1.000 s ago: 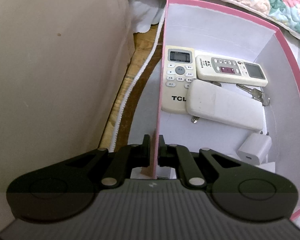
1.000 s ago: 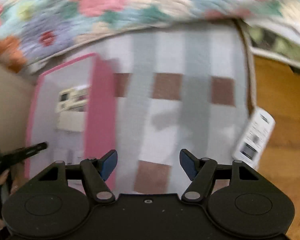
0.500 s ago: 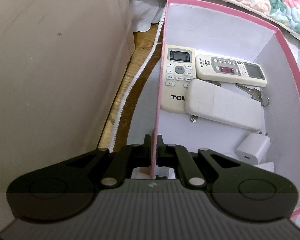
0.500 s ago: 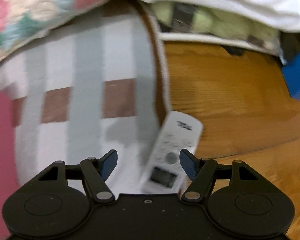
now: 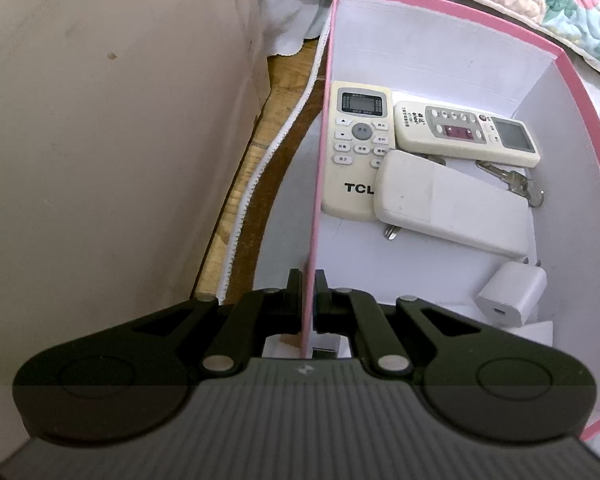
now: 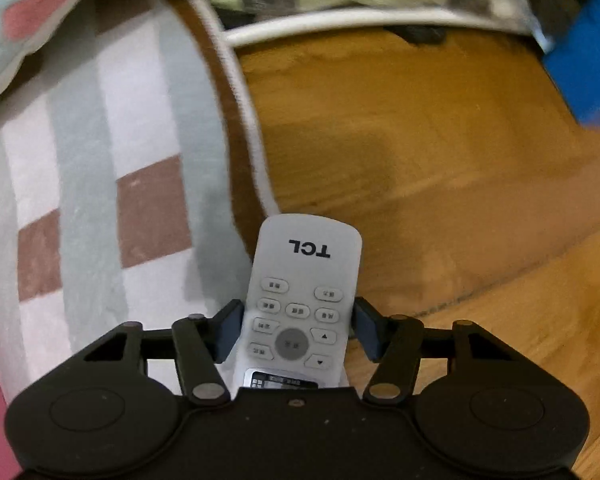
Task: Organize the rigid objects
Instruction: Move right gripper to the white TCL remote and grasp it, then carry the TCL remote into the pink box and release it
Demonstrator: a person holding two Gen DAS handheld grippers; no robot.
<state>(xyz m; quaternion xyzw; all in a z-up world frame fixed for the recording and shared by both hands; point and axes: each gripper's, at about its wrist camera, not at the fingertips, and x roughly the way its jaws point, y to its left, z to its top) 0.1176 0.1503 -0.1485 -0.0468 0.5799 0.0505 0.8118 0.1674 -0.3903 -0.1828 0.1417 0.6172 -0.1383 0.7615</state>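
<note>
TCL remote [image 6: 304,300], straddling the striped rug's [image 6: 80,184] edge, sits between the closing, not-yet-gripping right gripper [image 6: 296,330] as the left gripper [image 5: 308,296] clamps the pink box's wall [image 5: 318,184]; next, squeeze, lift, carry it boxward.

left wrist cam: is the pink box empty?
No. The pink box holds three remotes, among them a TCL remote, plus keys and a white charger plug.
</note>
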